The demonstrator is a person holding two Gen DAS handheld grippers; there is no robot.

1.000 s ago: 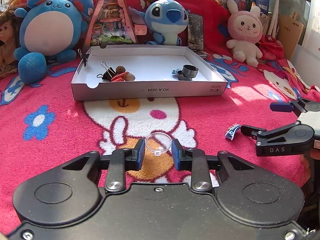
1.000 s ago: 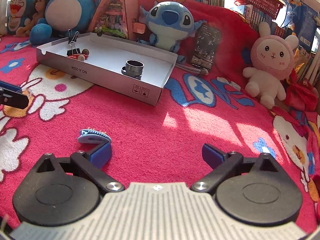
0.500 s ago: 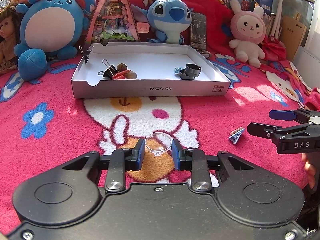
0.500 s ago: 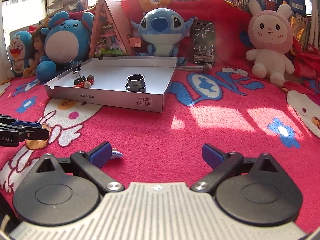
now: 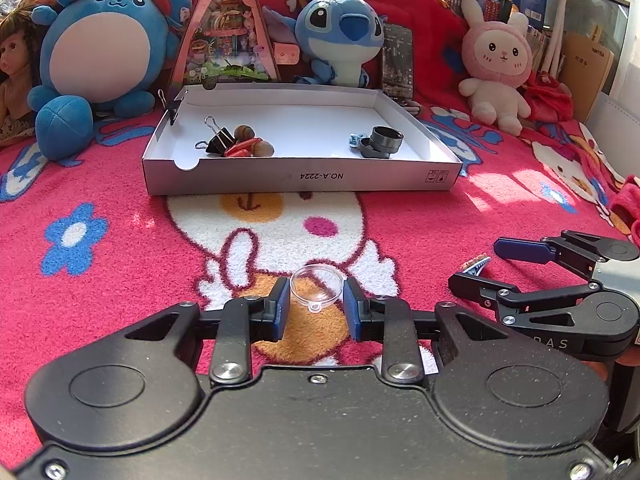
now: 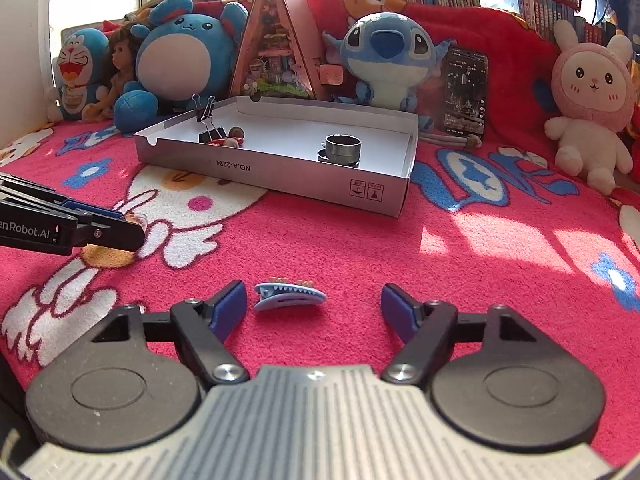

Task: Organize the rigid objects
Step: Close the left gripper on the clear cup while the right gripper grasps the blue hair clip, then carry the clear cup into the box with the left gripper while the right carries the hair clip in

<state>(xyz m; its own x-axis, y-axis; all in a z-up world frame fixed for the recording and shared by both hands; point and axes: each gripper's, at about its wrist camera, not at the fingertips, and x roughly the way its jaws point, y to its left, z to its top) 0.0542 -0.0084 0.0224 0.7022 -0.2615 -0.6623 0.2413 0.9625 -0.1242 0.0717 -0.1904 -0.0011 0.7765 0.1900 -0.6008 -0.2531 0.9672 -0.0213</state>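
Several items already sit in your box (image 5: 304, 178). Your left gripper (image 5: 315, 303) grips the clear cup (image 5: 316, 286); your right gripper (image 6: 308, 306) jaws are closing around the blue hair clip (image 6: 290, 297), not yet touching it.

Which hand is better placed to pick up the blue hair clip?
Right. The right claw is closing around the blue hair clip, not yet touching it; the left claw already holds the clear lid.
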